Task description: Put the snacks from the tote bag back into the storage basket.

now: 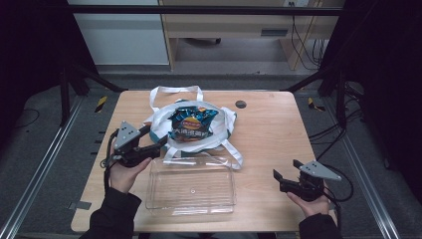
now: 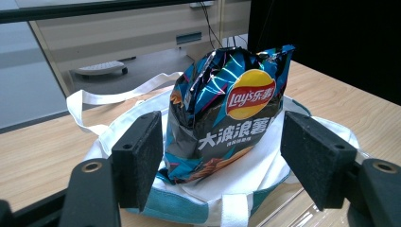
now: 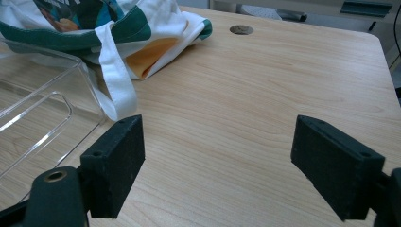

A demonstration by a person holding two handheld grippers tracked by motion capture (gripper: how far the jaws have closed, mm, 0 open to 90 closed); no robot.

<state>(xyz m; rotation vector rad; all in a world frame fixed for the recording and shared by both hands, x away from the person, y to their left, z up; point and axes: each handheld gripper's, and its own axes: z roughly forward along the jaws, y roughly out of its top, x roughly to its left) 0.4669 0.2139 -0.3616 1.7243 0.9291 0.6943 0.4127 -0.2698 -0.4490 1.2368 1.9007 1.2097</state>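
- The bag of chips (image 1: pixel 191 124) lies in the upper middle of the high view, on top of a white tote bag (image 1: pixel 219 130) with teal trim. In the left gripper view the same bag of chips (image 2: pixel 227 113) stands in the centre of the frame, dark blue with a red and yellow logo, and it leans on the cloth.
- The tote bag is spread flat on the wooden table (image 1: pixel 268 134). One of its white handles (image 1: pixel 176 91) points to the top of the frame, and another strap lies toward the lower right and touches the tray.
- A clear plastic tray (image 1: pixel 191 185) sits just below the tote bag in the high view, in the lower middle. It is empty, and its far edge is touching the tote's strap.
- Your left gripper (image 1: pixel 158 144) is at the left of the high view, just beside the tote bag's left edge. Its jaws are spread wide and they hold nothing; in the left gripper view the chips appear between the two black pads, but farther back, not touched.
- Your right gripper (image 1: pixel 276 176) is at the lower right of the high view, well apart from the tray and the tote. Its jaws are also wide, with only bare table between them.
- A small dark round hole (image 1: pixel 241 104) is in the table, upper right of the tote bag.
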